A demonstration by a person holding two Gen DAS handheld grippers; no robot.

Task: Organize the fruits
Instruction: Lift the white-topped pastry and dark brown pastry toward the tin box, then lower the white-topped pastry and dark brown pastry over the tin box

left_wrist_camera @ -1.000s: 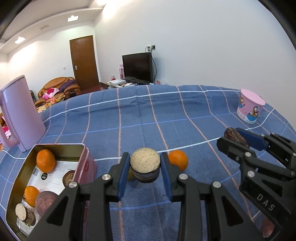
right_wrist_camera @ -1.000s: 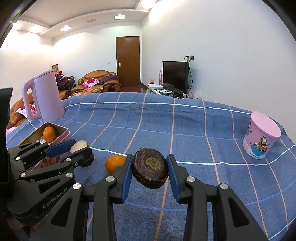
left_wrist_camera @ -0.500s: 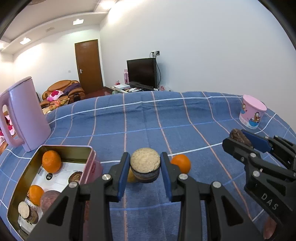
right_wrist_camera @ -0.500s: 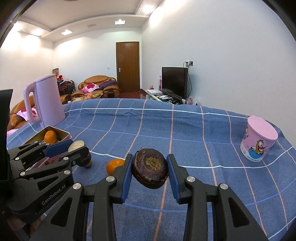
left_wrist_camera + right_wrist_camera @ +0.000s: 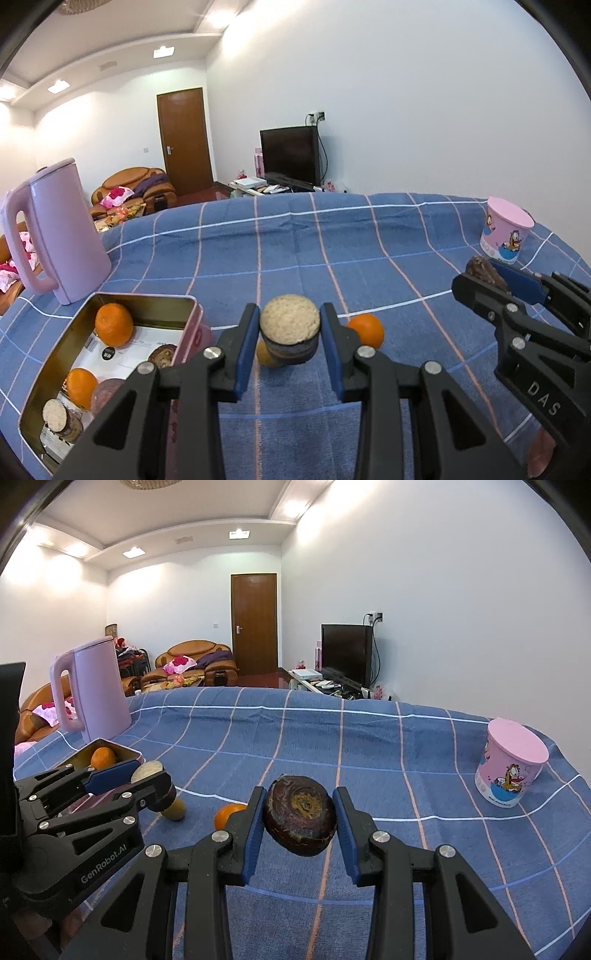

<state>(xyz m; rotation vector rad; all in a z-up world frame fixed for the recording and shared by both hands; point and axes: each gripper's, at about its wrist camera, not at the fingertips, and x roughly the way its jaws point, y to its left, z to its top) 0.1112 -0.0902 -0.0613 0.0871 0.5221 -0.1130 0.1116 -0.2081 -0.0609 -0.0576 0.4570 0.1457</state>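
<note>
Left gripper (image 5: 289,347) was clamped on a cut fruit piece (image 5: 290,334), right gripper (image 5: 298,823) on a dark round fruit (image 5: 300,819), both above the cloth. Tin (image 5: 147,306) sat at 9 o'clock. Both looked light, firm, rough-skinned; side grips seemed right.

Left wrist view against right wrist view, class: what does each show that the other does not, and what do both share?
Only the left wrist view looks down into the tin, at the fruit inside. Only the right wrist view shows the dark round fruit face-on in the right gripper. Both show the left gripper shut on a cut fruit piece, an orange on the blue cloth, the pink kettle and cup.
</note>
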